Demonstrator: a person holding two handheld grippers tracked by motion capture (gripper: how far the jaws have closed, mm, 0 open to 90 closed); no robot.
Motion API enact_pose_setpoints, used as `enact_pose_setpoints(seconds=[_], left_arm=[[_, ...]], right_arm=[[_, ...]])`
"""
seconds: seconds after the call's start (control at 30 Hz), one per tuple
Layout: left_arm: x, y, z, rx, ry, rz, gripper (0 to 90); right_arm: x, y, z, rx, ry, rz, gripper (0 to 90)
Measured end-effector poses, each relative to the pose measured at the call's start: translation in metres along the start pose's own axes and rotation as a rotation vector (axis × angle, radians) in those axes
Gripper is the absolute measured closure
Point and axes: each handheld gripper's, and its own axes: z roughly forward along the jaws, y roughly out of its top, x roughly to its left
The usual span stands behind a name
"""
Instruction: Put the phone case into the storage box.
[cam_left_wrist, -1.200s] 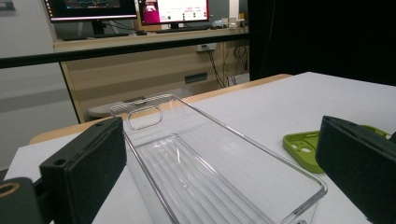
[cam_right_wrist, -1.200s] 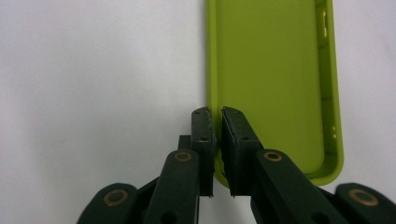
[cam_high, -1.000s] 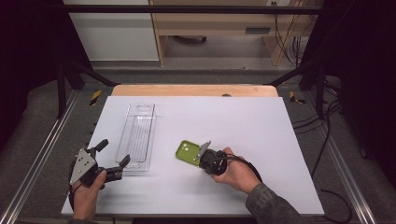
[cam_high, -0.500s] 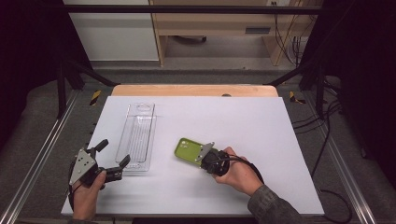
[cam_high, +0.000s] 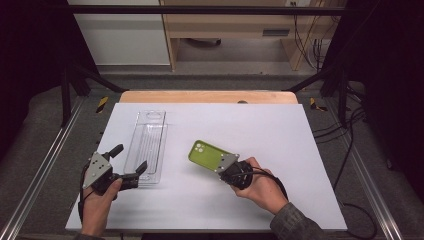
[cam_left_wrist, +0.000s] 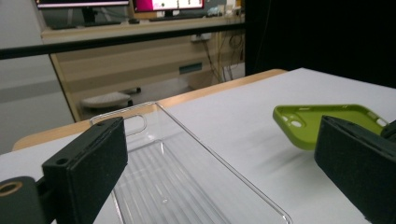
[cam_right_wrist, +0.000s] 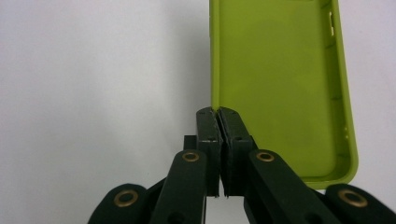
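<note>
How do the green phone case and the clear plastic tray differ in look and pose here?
The green phone case is opaque; the clear plastic tray is see-through and longer. The case is tilted, pinched at its edge by the right gripper; the tray lies flat by the open left gripper.

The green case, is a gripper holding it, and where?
Yes. The right gripper pinches the green case by one long side wall near a corner. The left gripper holds nothing.
</note>
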Motion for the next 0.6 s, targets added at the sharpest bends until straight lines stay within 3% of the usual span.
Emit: enact_pose_setpoints(seconds=[0.17, 0.33, 0.47, 0.6], left_arm=[[-0.004, 0.013, 0.007, 0.015, 0.001, -0.016, 2.4], [-0.009, 0.026, 0.012, 0.038, -0.013, 0.016, 2.4], [-0.013, 0.035, 0.017, 0.058, -0.030, 0.014, 2.4], [-0.016, 0.040, 0.020, 0.097, -0.018, 0.020, 3.3]], right_arm=[[0.003, -0.002, -0.004, -0.029, -0.027, 0.000, 88.0], [0.005, -0.003, -0.008, -0.061, -0.044, -0.005, 88.0], [0.006, -0.002, -0.010, -0.090, -0.050, 0.006, 88.0], [0.008, 0.000, -0.012, -0.106, -0.059, -0.003, 87.9]])
